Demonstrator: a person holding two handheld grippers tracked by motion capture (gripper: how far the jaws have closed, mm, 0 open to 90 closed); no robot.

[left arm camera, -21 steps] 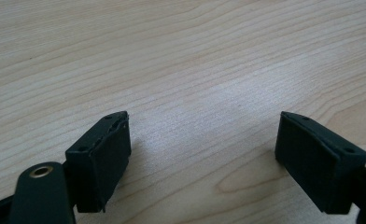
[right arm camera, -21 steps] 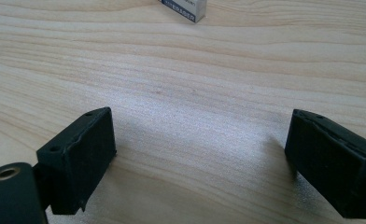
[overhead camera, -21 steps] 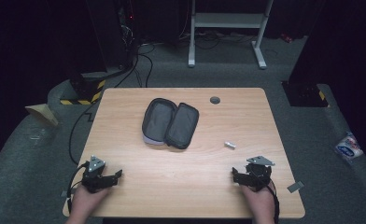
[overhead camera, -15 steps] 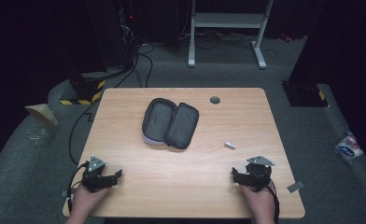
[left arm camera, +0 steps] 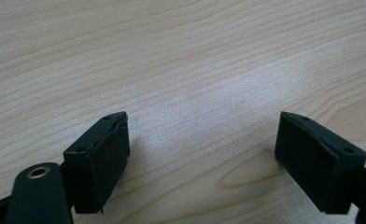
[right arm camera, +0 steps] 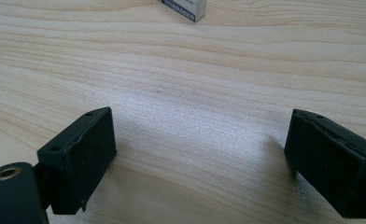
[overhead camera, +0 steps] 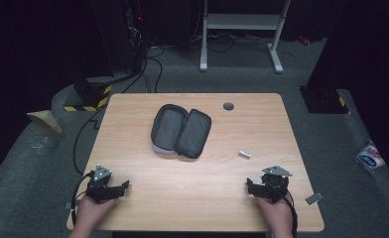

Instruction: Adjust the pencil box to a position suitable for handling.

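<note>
Left gripper [left arm camera: 202, 140]: jaws wide apart, bare table [left arm camera: 181, 56] between them.
Right gripper [right arm camera: 200, 149]: jaws spread, empty; eraser [right arm camera: 183, 9] well ahead.

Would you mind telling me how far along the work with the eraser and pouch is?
Done: the pouch lies unzipped and open. In hand: nothing; the left gripper and right gripper rest open at the near edge. Left: the eraser lies untouched on the table.
</note>
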